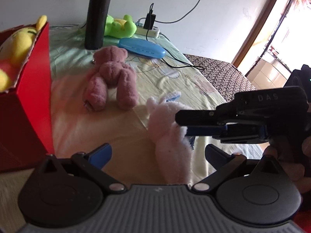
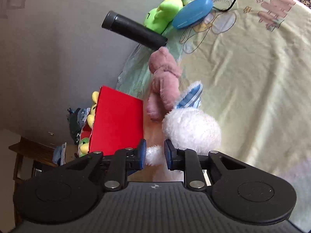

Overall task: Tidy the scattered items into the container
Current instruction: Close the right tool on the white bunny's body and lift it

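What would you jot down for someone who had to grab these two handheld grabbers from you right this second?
Right gripper: shut on a limb of the white plush rabbit, which lies on the bed sheet.
Left gripper: open, holding nothing, hovering near the rabbit.
Red box: already has a yellow plush inside, and something green shows in it too.
Still out on the sheet: the rabbit, the pink teddy bear, the green plush at the back, the blue case and the upright black flask.
Next, probably: lift the rabbit into the box, then the bear.
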`<action>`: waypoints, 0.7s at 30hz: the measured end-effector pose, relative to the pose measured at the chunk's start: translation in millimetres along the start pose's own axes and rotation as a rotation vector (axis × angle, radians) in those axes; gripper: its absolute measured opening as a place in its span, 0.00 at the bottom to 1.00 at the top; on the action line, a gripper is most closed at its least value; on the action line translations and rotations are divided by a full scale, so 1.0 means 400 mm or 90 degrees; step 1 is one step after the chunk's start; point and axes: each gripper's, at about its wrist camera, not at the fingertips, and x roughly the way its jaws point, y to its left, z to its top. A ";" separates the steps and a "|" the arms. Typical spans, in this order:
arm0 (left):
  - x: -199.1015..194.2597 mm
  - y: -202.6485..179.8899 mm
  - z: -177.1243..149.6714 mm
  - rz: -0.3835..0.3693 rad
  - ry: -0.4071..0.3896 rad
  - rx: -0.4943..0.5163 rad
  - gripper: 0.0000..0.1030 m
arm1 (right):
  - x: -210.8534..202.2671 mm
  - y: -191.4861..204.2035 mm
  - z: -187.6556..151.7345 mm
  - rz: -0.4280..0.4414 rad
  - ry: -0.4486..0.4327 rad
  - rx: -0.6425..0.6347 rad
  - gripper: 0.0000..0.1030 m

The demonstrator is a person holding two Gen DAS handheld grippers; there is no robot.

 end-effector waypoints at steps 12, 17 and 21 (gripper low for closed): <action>0.008 0.025 -0.007 0.007 0.013 -0.028 0.99 | -0.013 0.057 0.007 0.005 -0.054 -0.079 0.28; 0.023 0.025 -0.001 0.002 0.019 -0.028 0.99 | -0.031 -0.010 0.025 -0.053 -0.085 -0.008 0.28; 0.040 0.026 0.007 0.006 0.029 -0.027 0.99 | 0.004 -0.029 0.010 -0.048 -0.044 0.011 0.32</action>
